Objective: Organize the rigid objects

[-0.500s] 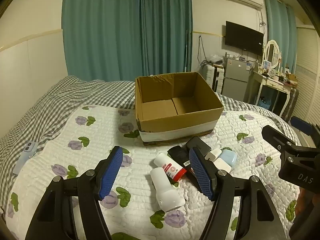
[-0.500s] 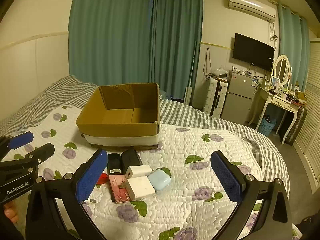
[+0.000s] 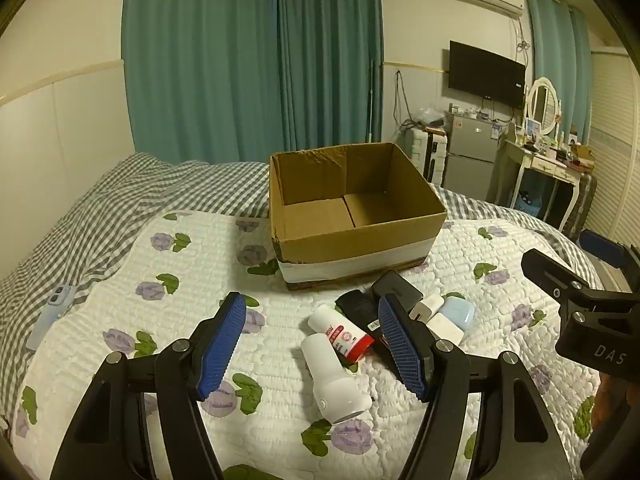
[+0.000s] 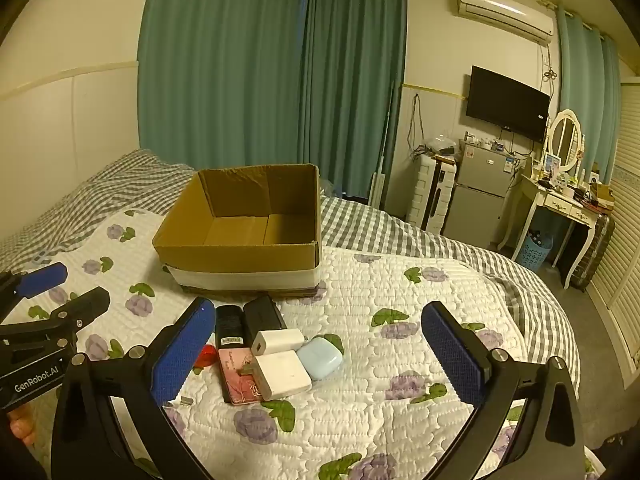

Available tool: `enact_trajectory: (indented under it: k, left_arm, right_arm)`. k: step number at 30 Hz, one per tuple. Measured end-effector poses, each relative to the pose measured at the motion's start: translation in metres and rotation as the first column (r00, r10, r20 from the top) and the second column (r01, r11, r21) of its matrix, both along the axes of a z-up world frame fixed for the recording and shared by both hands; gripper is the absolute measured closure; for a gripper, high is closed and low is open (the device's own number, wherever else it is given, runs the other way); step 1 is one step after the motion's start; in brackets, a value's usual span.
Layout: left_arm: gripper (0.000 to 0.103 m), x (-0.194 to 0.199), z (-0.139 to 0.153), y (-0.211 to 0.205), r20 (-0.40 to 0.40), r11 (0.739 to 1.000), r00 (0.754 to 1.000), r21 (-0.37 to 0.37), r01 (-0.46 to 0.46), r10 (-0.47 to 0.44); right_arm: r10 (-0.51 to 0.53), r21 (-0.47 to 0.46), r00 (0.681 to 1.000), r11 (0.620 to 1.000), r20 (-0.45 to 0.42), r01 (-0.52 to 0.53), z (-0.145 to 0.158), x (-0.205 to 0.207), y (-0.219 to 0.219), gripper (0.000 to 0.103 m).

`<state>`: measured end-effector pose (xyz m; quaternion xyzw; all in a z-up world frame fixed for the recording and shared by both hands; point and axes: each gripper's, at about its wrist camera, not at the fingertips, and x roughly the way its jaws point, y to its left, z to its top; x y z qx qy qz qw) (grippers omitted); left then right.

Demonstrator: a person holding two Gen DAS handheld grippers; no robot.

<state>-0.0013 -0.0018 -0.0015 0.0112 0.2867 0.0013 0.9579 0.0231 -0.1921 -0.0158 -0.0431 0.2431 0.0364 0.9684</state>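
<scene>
An open, empty cardboard box (image 3: 352, 216) stands on the bed; it also shows in the right wrist view (image 4: 244, 232). In front of it lie small rigid items: a white bottle (image 3: 334, 380), a white tube with a red cap (image 3: 340, 332), two black cases (image 4: 248, 318), two white chargers (image 4: 282, 368), a light blue earbud case (image 4: 320, 358) and a pink box (image 4: 238, 376). My left gripper (image 3: 312, 344) is open above the bottles. My right gripper (image 4: 316, 354) is open above the chargers. Each gripper shows at the edge of the other's view.
The bed has a white floral quilt (image 4: 400, 360) over a grey checked sheet (image 3: 100, 216). A phone (image 3: 52, 312) lies at the left edge. Teal curtains, a small fridge (image 4: 478, 200), a dressing table (image 4: 560, 200) and a wall TV stand behind.
Both views have barely shifted. Both grippers stay open and the items have not moved.
</scene>
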Motion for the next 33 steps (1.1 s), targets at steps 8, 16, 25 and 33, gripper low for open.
enact_trajectory:
  k: [8, 16, 25, 33]
  left_arm:
    - [0.031, -0.0001, -0.0001, 0.0009, -0.001, 1.0, 1.0, -0.001, -0.001, 0.001]
    - [0.031, -0.0005, -0.0008, 0.0027, -0.007, 1.0, 1.0, -0.005, -0.001, 0.001]
    - [0.031, -0.001, -0.0009, 0.0043, -0.007, 1.0, 1.0, -0.005, -0.002, 0.002]
    - [0.031, -0.0007, -0.0015, 0.0037, -0.007, 1.0, 1.0, -0.004, -0.003, 0.003]
  right_arm:
    - [0.002, -0.003, 1.0, 1.0, -0.008, -0.002, -0.0034, 0.0007, 0.0014, 0.0]
    - [0.003, -0.004, 1.0, 1.0, -0.014, -0.003, -0.0046, 0.0013, 0.0021, 0.0]
    - [0.006, -0.005, 1.0, 1.0, -0.019, -0.006, -0.0066, 0.0008, 0.0026, 0.0]
    - [0.008, -0.007, 1.0, 1.0, -0.023, -0.008, -0.008, 0.0011, 0.0036, 0.0]
